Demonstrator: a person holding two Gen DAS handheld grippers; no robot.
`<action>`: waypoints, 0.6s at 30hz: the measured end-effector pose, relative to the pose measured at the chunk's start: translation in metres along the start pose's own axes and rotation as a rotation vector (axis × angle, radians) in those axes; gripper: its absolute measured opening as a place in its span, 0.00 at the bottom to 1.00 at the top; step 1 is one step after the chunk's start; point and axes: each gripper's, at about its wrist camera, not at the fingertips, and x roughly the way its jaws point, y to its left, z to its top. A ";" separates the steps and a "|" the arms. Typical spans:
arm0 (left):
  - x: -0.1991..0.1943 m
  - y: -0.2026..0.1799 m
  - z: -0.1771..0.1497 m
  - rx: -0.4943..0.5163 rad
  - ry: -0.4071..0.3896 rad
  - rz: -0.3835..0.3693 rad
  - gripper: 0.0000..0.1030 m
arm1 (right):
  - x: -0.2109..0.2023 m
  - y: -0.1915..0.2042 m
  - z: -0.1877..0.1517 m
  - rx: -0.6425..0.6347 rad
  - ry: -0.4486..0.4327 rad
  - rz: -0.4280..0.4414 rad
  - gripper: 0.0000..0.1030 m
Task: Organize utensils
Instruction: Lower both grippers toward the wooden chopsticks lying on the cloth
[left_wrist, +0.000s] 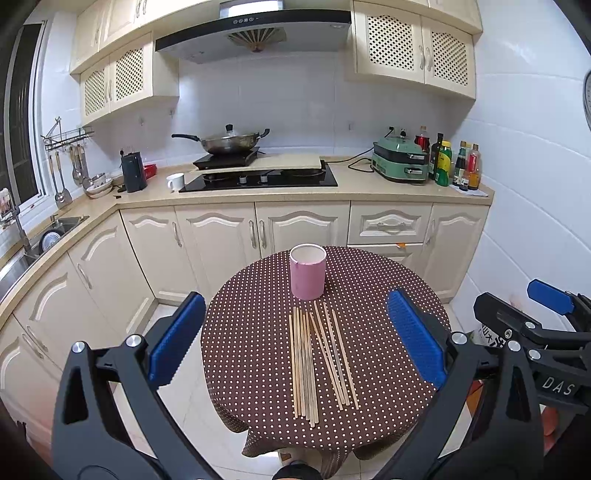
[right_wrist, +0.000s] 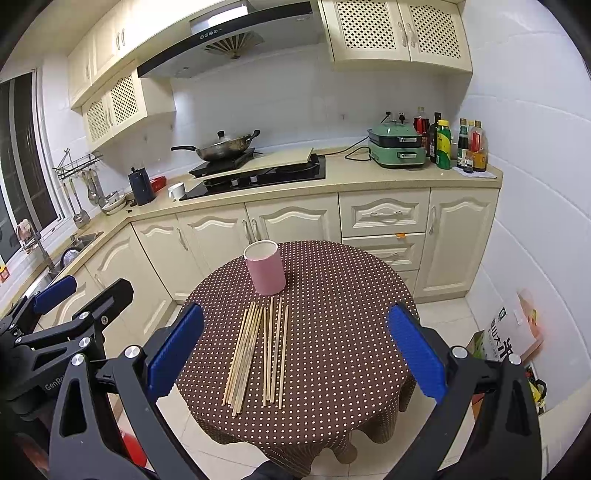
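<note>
The round desk (left_wrist: 369, 295), draped in a brown cloth with white dots, fills the middle of both wrist views and lies ahead of and below both hand-held grippers. Behind it, further ahead, runs a cream kitchen counter (left_wrist: 369, 186) with a black cooktop (left_wrist: 258, 181), a lidded wok (left_wrist: 225, 142) on it, a green appliance (left_wrist: 400, 158) to the right and a group of bottles (left_wrist: 458, 164) beyond that.

The left hand-held gripper (left_wrist: 295, 343) hangs above the near edge of the desk with its jaws spread wide, empty, the blue pads framing the things on the cloth. The right hand-held gripper (right_wrist: 295, 347) hangs at about the same height just to the right of it, jaws likewise spread wide and empty; it shows at the right edge of the left wrist view.

A pink cylindrical cup (left_wrist: 307, 271) stands upright on the far half of the desk, straight ahead of the left hand-held gripper and ahead and slightly left of the right one. Its mouth is open and nothing can be seen inside.

The wooden chopsticks (left_wrist: 314, 362) lie flat on the cloth between the cup and the hand-held grippers, their far tips just short of the cup's base. They form two loose bunches pointing away from the grippers: a tighter bunch on the left and a more spread bunch on the right.
</note>
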 end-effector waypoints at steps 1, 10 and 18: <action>0.001 0.001 -0.001 -0.002 0.008 0.000 0.94 | 0.002 0.000 -0.001 -0.003 0.009 0.004 0.93; 0.019 0.004 -0.010 -0.009 0.086 0.003 0.94 | 0.017 0.003 -0.010 -0.003 0.067 -0.010 0.93; 0.046 0.013 -0.019 -0.050 0.201 0.000 0.94 | 0.040 0.002 -0.017 0.020 0.149 -0.019 0.93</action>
